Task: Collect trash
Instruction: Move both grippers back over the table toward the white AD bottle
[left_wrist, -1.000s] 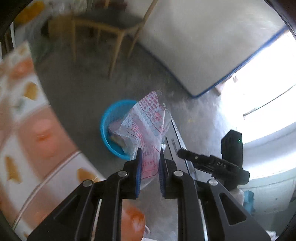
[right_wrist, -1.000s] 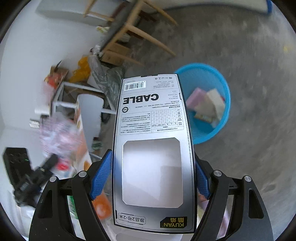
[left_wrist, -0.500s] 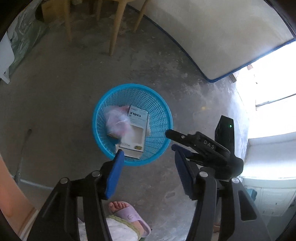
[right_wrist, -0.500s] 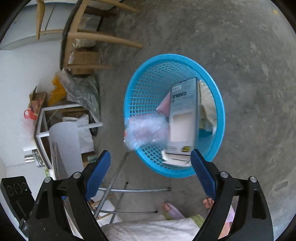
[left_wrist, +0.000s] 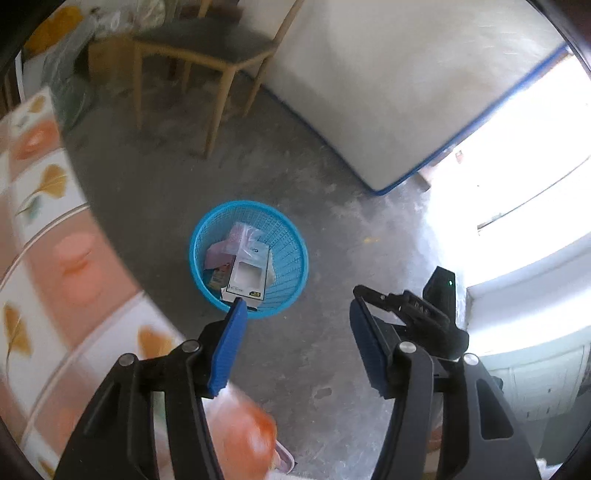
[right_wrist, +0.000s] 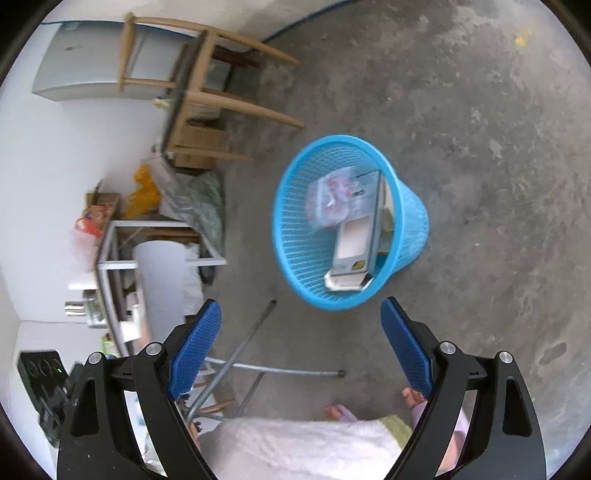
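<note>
Both grippers hang open and empty above a bare concrete floor (right_wrist: 461, 110). The left gripper (left_wrist: 295, 321) shows its blue pads spread apart with nothing between them; the right gripper (right_wrist: 301, 317) stands wider still, its jaws likewise clear. Below the right gripper, a person's sandalled feet (right_wrist: 341, 411) and a pale garment fill the bottom of the frame, with a folding metal frame (right_wrist: 240, 354) lying on the floor just beside them. In the left wrist view the edge of a table (left_wrist: 40, 266) covered in an orange-and-white leaf-print cloth curves along the left side. Beyond the fingertips sits the blue mesh wastebasket (right_wrist: 295, 221) on the floor, apart from both grippers. Inside it lie the grey cable box (right_wrist: 356, 229), leaning against the near wall with its white window panel upward, and a clear plastic wrapper (right_wrist: 330, 201) printed in pink resting across its far end, over other paper scraps. Farther back stand a wooden chair (left_wrist: 207, 59) and a white mattress (left_wrist: 388, 81) edged in blue propped against the wall.
</note>
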